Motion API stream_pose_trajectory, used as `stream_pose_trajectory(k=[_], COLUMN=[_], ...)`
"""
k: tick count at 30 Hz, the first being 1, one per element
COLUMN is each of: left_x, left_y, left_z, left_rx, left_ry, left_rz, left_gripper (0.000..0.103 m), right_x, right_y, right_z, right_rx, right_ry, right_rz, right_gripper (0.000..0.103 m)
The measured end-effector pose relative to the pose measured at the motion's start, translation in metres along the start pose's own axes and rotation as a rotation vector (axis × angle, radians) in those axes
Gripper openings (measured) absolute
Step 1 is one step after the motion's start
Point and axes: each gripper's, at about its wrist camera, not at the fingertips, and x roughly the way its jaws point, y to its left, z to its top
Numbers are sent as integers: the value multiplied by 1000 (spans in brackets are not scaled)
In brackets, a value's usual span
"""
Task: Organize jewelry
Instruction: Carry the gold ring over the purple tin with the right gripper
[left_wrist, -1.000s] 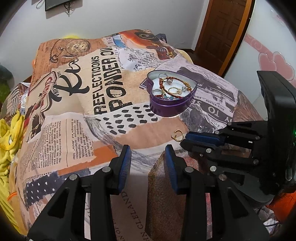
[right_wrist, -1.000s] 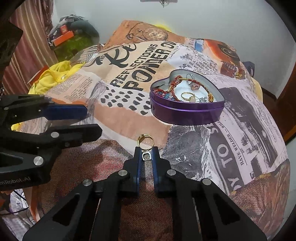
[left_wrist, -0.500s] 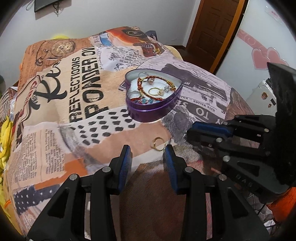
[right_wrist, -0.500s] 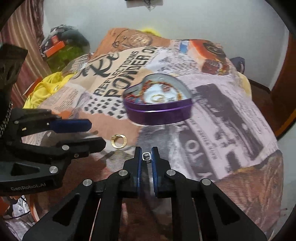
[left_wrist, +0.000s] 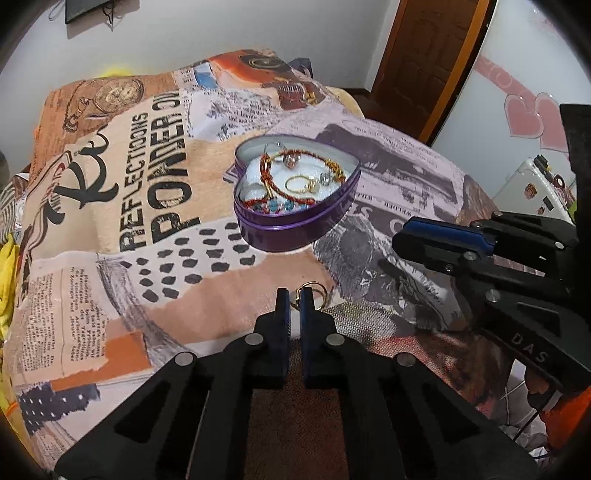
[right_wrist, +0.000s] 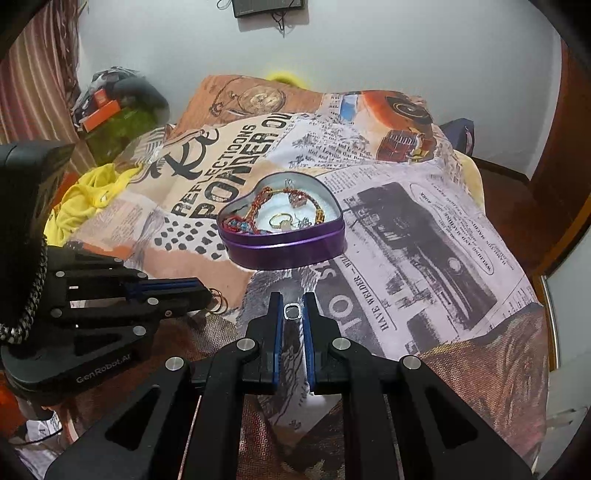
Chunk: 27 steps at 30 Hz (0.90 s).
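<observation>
Your left gripper (left_wrist: 294, 295) pinches the gold ring (left_wrist: 312, 293) on the blanket (left_wrist: 110, 280), near the heart tin (left_wrist: 295, 229). Your right gripper (right_wrist: 293, 312) is nearly closed around a small silver clasp (right_wrist: 293, 311). Both pieces look light, stiff and slippery; hold them by the band.

A newsprint-patterned blanket (left_wrist: 110, 229) is spread over the bed; yellow cloth (right_wrist: 85, 199) is bunched at its left edge, a wooden door (left_wrist: 424, 55) seen beyond.

I am in a home bedroom: a bed under a printed newspaper-collage blanket (right_wrist: 406, 229), a wooden door (left_wrist: 424, 55), striped curtains (right_wrist: 33, 74), pink heart stickers (left_wrist: 524, 114) on a wardrobe panel, and yellow clothing (right_wrist: 85, 199) heaped beside the bed.
</observation>
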Motion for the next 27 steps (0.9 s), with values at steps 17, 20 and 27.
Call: stream_pose_trajectory(k=[17, 20, 27], left_x=[-40, -41, -31], left_y=[8, 9, 11], left_z=[38, 45, 55], left_rx=[-7, -5, 3], left_ry=[-131, -144, -145], left_rz=[14, 14, 19], left_gripper=[3, 3, 3], right_x=[-18, -17, -14], right_y=[-2, -2, -1], right_z=[26, 31, 44], right_rx=[-5, -6, -3], right_ry=[-86, -97, -119], right_rz=[-16, -15, 3], right_gripper=[9, 9, 9])
